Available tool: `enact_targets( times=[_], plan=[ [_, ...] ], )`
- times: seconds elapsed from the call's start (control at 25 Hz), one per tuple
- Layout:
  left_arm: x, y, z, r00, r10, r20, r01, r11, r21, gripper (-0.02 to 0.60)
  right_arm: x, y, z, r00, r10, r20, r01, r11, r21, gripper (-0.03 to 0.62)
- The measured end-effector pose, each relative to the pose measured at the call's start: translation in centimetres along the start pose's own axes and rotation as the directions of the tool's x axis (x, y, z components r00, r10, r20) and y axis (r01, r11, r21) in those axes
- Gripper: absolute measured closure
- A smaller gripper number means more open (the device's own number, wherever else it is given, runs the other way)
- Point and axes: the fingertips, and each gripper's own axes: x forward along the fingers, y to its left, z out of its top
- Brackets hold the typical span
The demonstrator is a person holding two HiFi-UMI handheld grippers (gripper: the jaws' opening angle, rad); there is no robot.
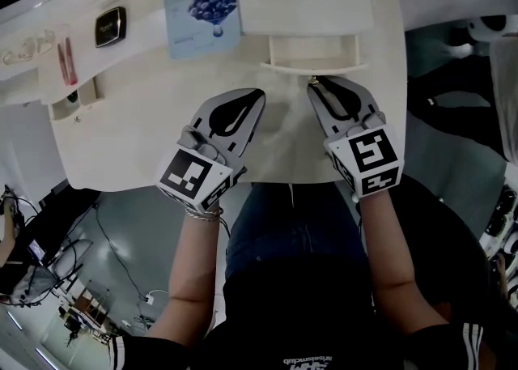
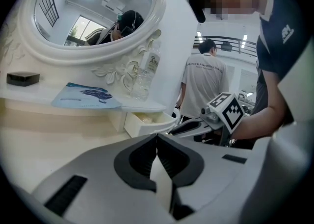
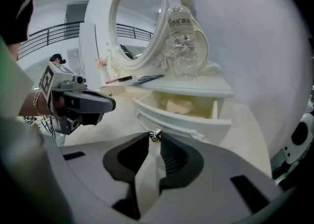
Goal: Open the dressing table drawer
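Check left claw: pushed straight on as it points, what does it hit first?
Probably the open drawer, which sits right beyond the shut left claw in the left gripper view. It tilts down slightly, so the tabletop might come first; depth unclear.

Two hand-held grippers [image 1: 257,97] [image 1: 316,85], one drawer [image 1: 312,51], one bottle [image 3: 180,37], one mirror [image 2: 93,7], one blue packet [image 1: 201,6].
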Motion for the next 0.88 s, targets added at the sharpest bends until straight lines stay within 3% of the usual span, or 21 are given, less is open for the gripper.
enact_targets(
  times=[0.32, 0.44, 0.88],
  plan=[
    [-0.3, -1.1, 0.5, 0.999, -0.033, 0.008, 0.033, 0.999, 0.024, 0.563, -0.2, 0.0, -0.3, 1.0, -0.026, -0.013, 0.026, 1.0, 0.012, 0.499],
    [-0.5, -1.1, 0.9, 1.0, -0.024, 0.014, 0.023, 1.0, 0.018, 0.563, -0.5, 0.1, -0.5, 0.999, -0.043, -0.024, 0.044, 0.999, 0.028, 0.448],
    [-1.5, -1.1, 2.1, 0.999, -0.022, 0.025, 0.021, 0.999, 0.03, 0.563, -2.2, -0.1, 0.5, 0.998, -0.066, -0.013, 0.066, 0.998, 0.007, 0.454]
  ],
)
